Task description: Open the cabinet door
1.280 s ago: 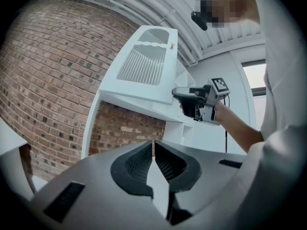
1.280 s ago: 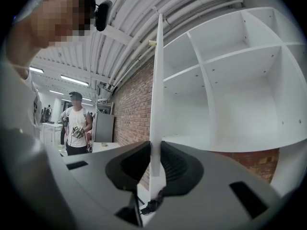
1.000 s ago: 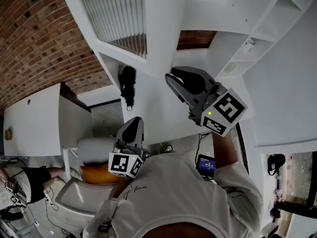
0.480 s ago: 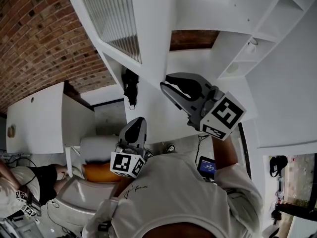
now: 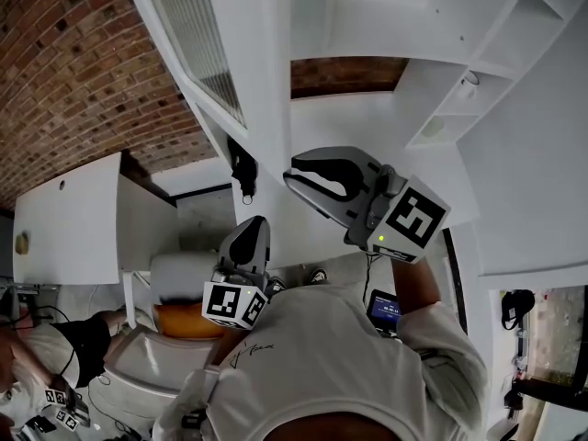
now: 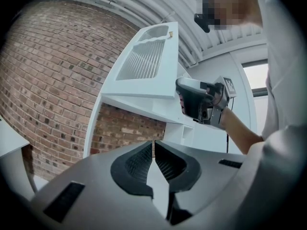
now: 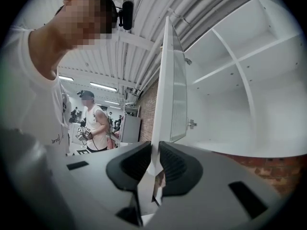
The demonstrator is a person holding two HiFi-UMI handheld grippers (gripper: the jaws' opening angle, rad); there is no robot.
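Black ribbed rubber grips white board: my right gripper (image 7: 156,145) is clenched on the free edge of the cabinet door (image 7: 169,75). The thin panel stands upright between my two fingers (image 7: 129,164), and both pads press on it.

My left gripper (image 5: 252,229) hangs below the door and apart from it. Its fingers (image 6: 136,163) are pressed together tip to tip and hold nothing.

The door is swung out from the cabinet, partly open, so that I see it edge-on from where I hold it. A ribbed glass pane (image 5: 197,35) fills its framed middle. Just behind the door, on its inner side, a small metal hinge (image 7: 192,124) shows.

To the right of the door the cabinet's white shelves (image 7: 240,80) lie exposed. To the left of the door and behind it runs a red brick wall (image 5: 64,62), and more brick shows under the cabinet.

Well beyond the door, on its left side in the right gripper view, another person (image 7: 95,121) stands in a pale sleeveless top, holding marker cubes.
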